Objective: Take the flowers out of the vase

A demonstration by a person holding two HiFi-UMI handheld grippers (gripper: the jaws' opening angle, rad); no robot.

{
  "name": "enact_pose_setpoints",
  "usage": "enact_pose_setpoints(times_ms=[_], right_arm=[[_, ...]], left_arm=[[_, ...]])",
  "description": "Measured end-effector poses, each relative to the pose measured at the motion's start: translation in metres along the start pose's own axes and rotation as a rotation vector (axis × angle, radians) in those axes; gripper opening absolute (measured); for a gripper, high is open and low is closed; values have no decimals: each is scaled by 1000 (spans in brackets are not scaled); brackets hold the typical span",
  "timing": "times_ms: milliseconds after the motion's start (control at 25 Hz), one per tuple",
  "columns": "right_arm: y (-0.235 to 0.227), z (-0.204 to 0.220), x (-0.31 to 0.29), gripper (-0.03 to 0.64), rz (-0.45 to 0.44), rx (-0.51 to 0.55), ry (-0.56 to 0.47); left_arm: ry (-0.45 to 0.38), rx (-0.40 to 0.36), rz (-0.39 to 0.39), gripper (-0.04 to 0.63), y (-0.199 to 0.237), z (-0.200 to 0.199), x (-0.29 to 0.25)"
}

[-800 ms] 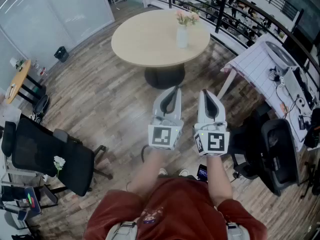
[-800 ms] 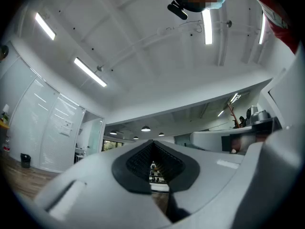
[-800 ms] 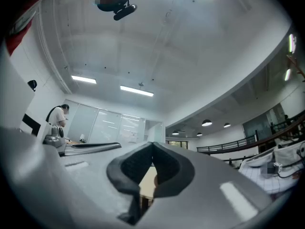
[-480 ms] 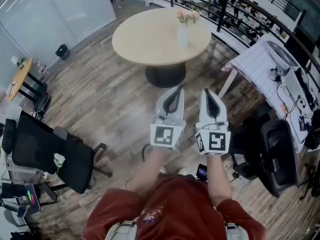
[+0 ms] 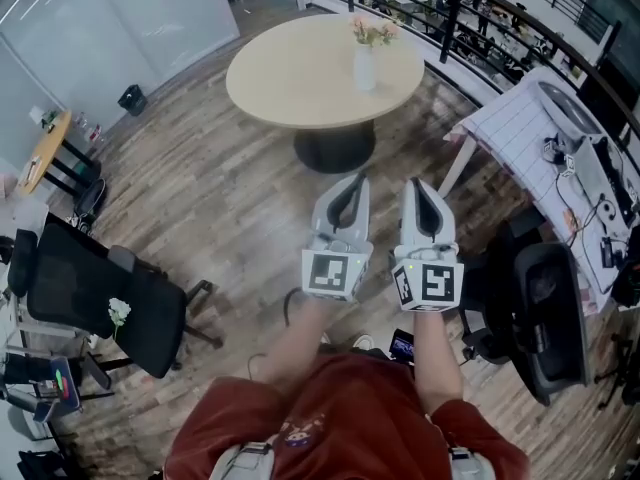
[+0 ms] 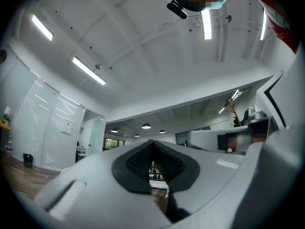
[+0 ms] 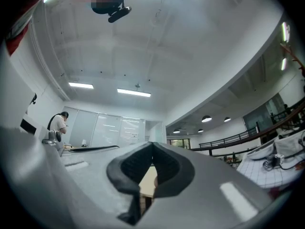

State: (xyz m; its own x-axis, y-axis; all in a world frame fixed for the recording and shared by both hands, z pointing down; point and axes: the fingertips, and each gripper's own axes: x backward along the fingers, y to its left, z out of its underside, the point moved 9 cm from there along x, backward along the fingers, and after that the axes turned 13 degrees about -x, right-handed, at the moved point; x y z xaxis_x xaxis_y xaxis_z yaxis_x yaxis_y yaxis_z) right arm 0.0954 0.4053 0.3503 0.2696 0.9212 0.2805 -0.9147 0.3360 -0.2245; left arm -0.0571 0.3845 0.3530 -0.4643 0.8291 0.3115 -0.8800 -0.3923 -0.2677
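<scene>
in the approach step, the left claw (image 5: 349, 181) and right claw (image 5: 416, 185) were pressed together and empty, well apart from the flowers (image 5: 370, 33) in the vase (image 5: 365, 69) on the counter (image 5: 285, 73); next, i'd judge, they needed to close in and spread.

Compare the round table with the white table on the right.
The round table is tan and round; the white table is straight-edged with a grid pattern. The round table stands on one dark pedestal; the white table on thin white legs. The round table holds only a vase; the white table, cables and devices. Both stand beside the railing.
</scene>
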Motion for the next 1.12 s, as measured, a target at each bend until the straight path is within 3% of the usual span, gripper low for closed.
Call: enact_pose_setpoints(times_ms=[480, 1120], right_arm=[[-25, 9, 13, 3, -32, -21, 46], [-45, 20, -40, 3, -36, 33, 66]], left_arm=[[38, -28, -17, 5, -31, 7, 1], [9, -21, -17, 5, -11, 33, -51]])
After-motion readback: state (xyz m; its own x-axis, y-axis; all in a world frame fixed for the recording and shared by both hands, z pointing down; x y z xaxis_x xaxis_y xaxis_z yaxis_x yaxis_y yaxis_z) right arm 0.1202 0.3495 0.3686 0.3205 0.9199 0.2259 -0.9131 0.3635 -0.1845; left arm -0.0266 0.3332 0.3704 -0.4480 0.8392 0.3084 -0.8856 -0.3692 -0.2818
